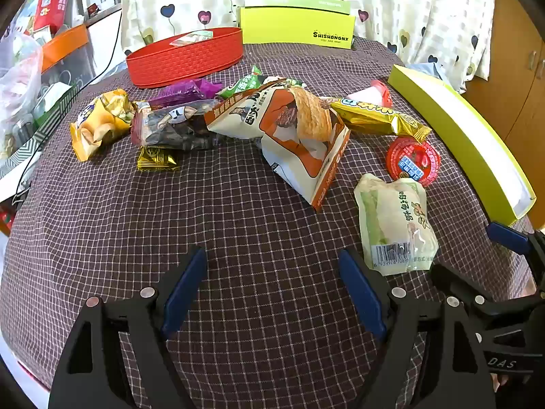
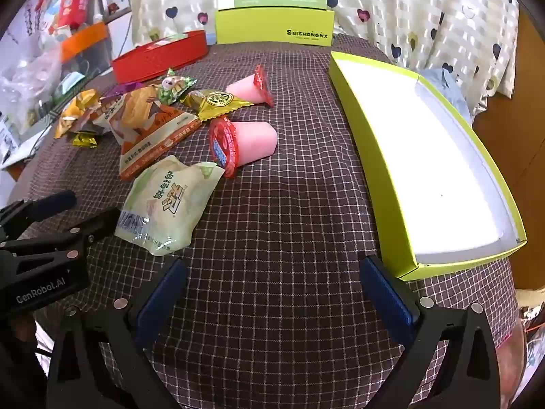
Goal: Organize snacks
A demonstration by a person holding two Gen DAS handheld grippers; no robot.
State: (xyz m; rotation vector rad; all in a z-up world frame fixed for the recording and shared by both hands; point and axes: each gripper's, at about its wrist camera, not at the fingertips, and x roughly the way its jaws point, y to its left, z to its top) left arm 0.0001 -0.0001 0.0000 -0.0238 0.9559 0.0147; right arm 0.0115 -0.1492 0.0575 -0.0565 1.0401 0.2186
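Surface: checked brown tablecloth [image 1: 238, 225], with snacks scattered across its far half.

Far left: red woven tray [image 1: 185, 58], one pale packet inside it.

In front of the tray, left to right:
- yellow crisp bag [image 1: 98, 124], crumpled;
- small gold sachet [image 1: 157, 158], just in front of a dark clear-wrapped packet [image 1: 172, 126];
- purple wrapper [image 1: 185, 91], behind the dark packet;
- green sachet [image 1: 243, 86];
- large orange-and-white bag [image 1: 299, 143], lying across the middle of the heap;
- gold bar wrapper [image 1: 378, 116], touching the large bag's right side;
- pink jelly cup [image 2: 250, 85], on its side behind the gold wrapper;
- second pink jelly cup with a red foil lid [image 2: 243, 145], on its side, lid toward the heap;
- pale green packet [image 1: 396, 223], nearest the tools, barcode end forward.

Rear centre: upright yellow-green box [image 1: 296, 29], printed lettering on its face.

Right: open yellow-green box lid [image 2: 425, 156], white inside, nothing in it, along the table's right edge.

Tools: left gripper [image 1: 272, 293], blue pads spread apart, holding nothing, low over bare cloth just left of the pale green packet. Right gripper [image 2: 272, 300], pads likewise apart and holding nothing, between the pale green packet and the near corner of the open lid.
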